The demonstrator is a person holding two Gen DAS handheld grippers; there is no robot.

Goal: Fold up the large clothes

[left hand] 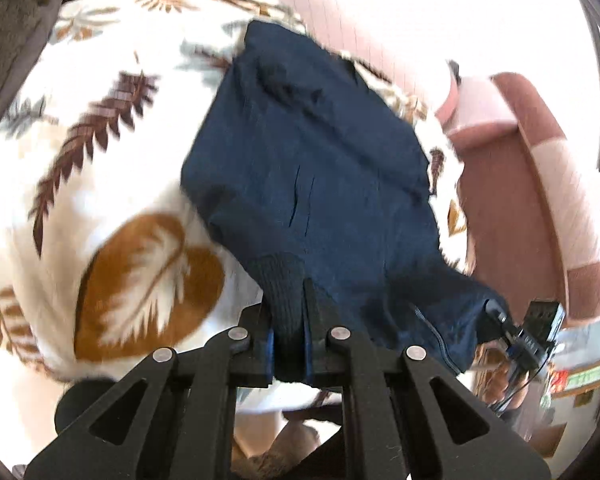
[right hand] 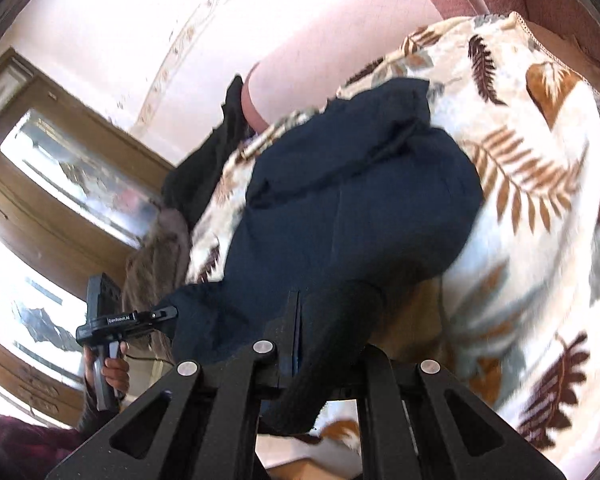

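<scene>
Closest to my left camera is the black ribbed cuff (left hand: 286, 300) of a navy jacket (left hand: 312, 168). My left gripper (left hand: 288, 320) pinches this cuff: the two fingers are pressed nearly together, with only the thickness of the knit between them, and the cuff end hangs down behind the fingers toward the camera. From the cuff the jacket spreads forward over a white blanket with brown leaf prints (left hand: 112, 184), which covers the bed. A zipper line (left hand: 436, 336) runs along the lower right edge of the cloth.

In the same view, at the right edge, my right gripper (left hand: 504, 320) is seen from the side, and its tip touches the corner of the navy cloth.

In the right camera the nearest thing is again a black ribbed cuff (right hand: 332, 344), draped over the fingers and hanging down to the right. My right gripper (right hand: 298, 320) has its fingers pressed together on the cloth there, with almost no gap. The navy jacket (right hand: 360, 184) lies in front on the leaf blanket (right hand: 532, 208). At the left, my left hand (right hand: 114, 372) holds the handle of the left gripper (right hand: 166, 314), whose tip touches the jacket edge. Behind it stands a wooden cabinet with glass doors (right hand: 60, 168), and a dark garment (right hand: 208, 160) lies at the far end of the bed.
</scene>
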